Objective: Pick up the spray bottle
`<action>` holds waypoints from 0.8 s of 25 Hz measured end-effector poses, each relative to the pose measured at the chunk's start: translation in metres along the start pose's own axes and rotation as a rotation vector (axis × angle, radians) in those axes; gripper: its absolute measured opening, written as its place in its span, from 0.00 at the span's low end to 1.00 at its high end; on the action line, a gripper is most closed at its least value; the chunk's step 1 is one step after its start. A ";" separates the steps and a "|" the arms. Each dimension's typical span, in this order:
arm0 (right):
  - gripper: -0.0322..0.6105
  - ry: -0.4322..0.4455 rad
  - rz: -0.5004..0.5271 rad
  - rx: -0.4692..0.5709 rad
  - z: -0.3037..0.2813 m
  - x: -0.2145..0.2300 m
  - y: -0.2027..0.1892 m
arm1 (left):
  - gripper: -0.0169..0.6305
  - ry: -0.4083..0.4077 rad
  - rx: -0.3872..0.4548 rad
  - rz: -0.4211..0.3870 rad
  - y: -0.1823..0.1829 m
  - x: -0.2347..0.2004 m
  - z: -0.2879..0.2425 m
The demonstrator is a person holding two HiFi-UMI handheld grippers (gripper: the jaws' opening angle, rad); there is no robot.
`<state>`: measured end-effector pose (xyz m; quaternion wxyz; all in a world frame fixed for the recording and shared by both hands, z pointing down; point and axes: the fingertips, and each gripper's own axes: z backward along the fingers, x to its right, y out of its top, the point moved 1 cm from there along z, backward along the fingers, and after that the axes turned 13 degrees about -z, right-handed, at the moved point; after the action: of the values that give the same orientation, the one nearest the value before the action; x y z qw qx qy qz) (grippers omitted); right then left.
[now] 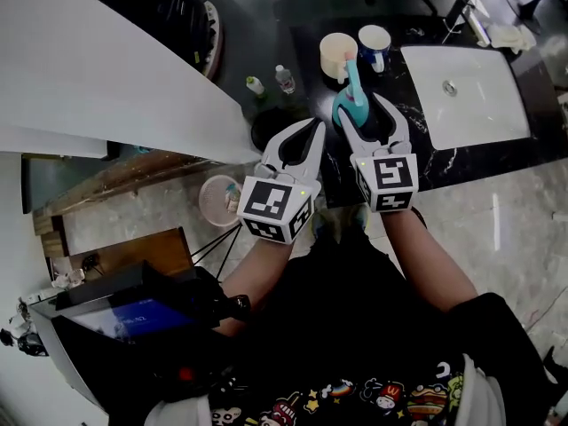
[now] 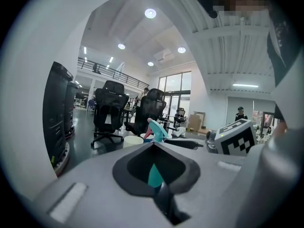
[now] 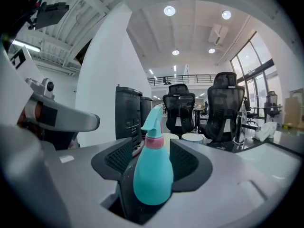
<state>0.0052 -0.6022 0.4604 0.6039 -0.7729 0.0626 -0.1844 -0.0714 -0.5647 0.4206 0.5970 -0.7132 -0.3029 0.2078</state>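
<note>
The right gripper's (image 3: pixel 151 146) jaws are clenched on the spray bottle (image 3: pixel 153 175); their ribbed dark pads press the teal body from both sides, with the pink collar and the trigger head rising upright above them; in the head view the right gripper (image 1: pixel 366 114) shows the spray bottle (image 1: pixel 353 96) between its two jaws, over the near left part of the black marbled tabletop (image 1: pixel 444 162); whether the base rests on the tabletop cannot be told

The left gripper (image 2: pixel 153 145) has its jaws brought together at the tips, with nothing between them; only a sliver of the spray bottle's teal shows through the gap behind the tips; in the head view the left gripper (image 1: pixel 315 130) lies just left of the spray bottle, near but not touching it

Just beyond the spray bottle stands a cream cup (image 1: pixel 337 53), and a blue and white mug (image 1: pixel 374 44) beside that cup; right of the spray bottle a white sink (image 1: pixel 466 96) is set into the tabletop; left of the spray bottle and lower down stand two small bottles (image 1: pixel 285 79); far beyond the spray bottle, in the right gripper view, stand black office chairs (image 3: pixel 179 110)
</note>
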 end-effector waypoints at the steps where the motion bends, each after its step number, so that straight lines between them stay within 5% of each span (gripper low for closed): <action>1: 0.45 0.000 0.008 0.000 -0.005 -0.001 0.000 | 0.03 0.002 -0.002 0.002 -0.002 -0.003 -0.003; 7: 0.47 -0.016 0.019 -0.014 -0.028 0.003 -0.003 | 0.03 0.007 -0.012 0.014 -0.011 -0.020 -0.017; 9: 0.39 -0.032 0.025 -0.007 -0.029 0.006 -0.001 | 0.03 0.004 -0.010 0.014 -0.011 -0.023 -0.020; 20: 0.33 -0.039 0.040 0.021 -0.021 0.000 0.014 | 0.03 -0.014 0.001 0.022 -0.005 -0.027 -0.018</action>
<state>-0.0006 -0.6251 0.4511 0.6167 -0.7685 0.0644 -0.1576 -0.0806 -0.5953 0.4272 0.5929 -0.7147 -0.2992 0.2194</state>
